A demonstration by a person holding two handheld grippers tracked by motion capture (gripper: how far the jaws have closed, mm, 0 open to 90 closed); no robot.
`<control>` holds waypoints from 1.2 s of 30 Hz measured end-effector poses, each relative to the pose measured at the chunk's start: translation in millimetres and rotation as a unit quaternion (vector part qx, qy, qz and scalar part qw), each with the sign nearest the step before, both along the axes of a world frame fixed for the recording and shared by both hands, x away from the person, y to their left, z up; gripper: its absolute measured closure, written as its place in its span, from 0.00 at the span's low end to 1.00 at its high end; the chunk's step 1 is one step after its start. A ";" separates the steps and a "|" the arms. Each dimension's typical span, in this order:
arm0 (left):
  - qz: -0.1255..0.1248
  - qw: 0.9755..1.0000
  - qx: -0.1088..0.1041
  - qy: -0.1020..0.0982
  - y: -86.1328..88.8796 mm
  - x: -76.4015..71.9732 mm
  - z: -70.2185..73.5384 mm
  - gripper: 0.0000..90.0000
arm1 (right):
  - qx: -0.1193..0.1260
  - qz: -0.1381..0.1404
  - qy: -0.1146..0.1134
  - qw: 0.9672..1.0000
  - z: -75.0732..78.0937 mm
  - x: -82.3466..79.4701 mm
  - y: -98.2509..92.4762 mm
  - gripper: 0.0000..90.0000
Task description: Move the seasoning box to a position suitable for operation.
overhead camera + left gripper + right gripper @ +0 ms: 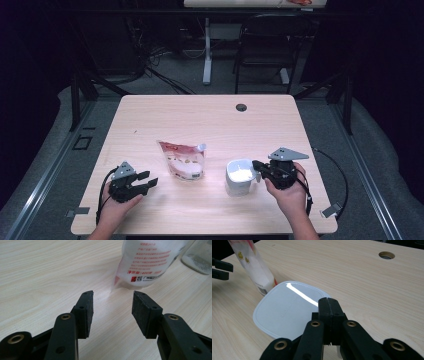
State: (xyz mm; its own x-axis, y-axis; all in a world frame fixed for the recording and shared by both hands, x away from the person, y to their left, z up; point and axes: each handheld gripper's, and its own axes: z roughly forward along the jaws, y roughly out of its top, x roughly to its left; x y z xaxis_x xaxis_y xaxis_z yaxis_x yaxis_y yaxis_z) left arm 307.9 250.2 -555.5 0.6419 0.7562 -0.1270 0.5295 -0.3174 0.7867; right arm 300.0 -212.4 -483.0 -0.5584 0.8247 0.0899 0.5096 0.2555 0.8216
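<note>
Near the table's front edge, the right tool (329, 300), jaws together, pinches the rim of a white, glossy, rounded-square plastic tub (239, 176); it should hold steady. The left tool (146, 180), jaws apart, faces a soft clear pouch (182, 159) of white grains, mid-table.

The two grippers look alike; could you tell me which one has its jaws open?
The left gripper: its jaws stand apart, whereas the right gripper is shut.
</note>
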 end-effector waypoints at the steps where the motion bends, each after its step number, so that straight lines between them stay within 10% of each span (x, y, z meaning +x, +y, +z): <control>1: 0.000 1.000 0.000 0.000 0.0 0.0 0.0 0.58 | 0.000 0.001 0.001 1.000 0.0 0.0 -0.5 1.00; 36: 0.000 1.000 -0.002 -0.001 0.3 0.0 0.0 0.58 | 0.030 -0.002 0.008 1.000 -3.6 1.0 -6.7 1.00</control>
